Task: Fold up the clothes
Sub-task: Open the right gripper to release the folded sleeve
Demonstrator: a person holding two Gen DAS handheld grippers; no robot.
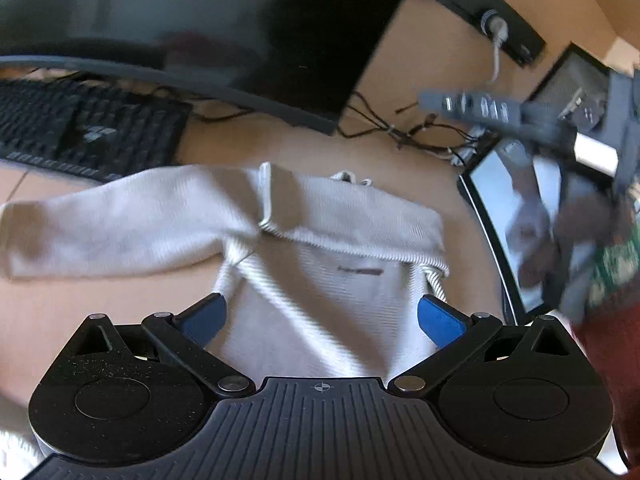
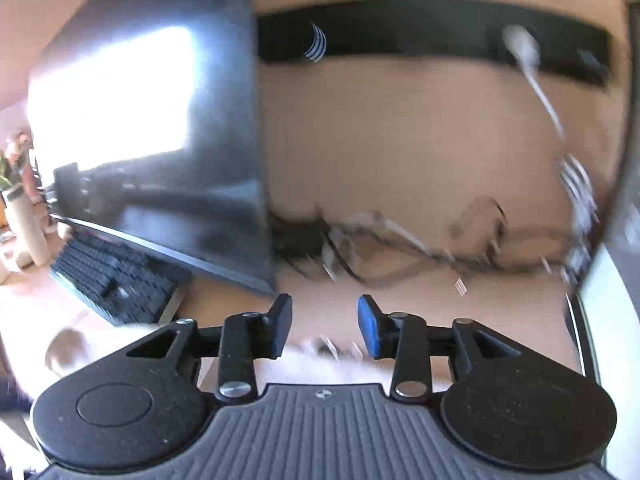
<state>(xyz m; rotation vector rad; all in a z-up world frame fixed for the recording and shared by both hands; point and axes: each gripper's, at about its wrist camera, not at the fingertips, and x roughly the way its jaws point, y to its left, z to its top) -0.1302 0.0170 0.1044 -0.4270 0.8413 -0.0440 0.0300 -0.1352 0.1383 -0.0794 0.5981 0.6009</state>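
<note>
A white ribbed sweater (image 1: 280, 236) lies spread on the wooden desk (image 1: 100, 308), its far part folded back toward me and one sleeve stretched to the left. My left gripper (image 1: 322, 316) hovers over the sweater's middle with its blue pads wide apart and nothing pinched. In the left wrist view the right gripper (image 1: 496, 110) shows blurred at the upper right, above the sweater's right side. In the right wrist view my right gripper (image 2: 325, 328) stands part open over the sweater's far edge (image 2: 320, 364), with no cloth between the pads.
A dark monitor (image 1: 200, 20) and a black keyboard (image 1: 80, 128) stand behind the sweater on the left. A tangle of cables (image 2: 400, 256) lies at the back. A laptop screen (image 1: 512, 220) borders the sweater on the right. A black bar (image 2: 420, 36) runs along the wall.
</note>
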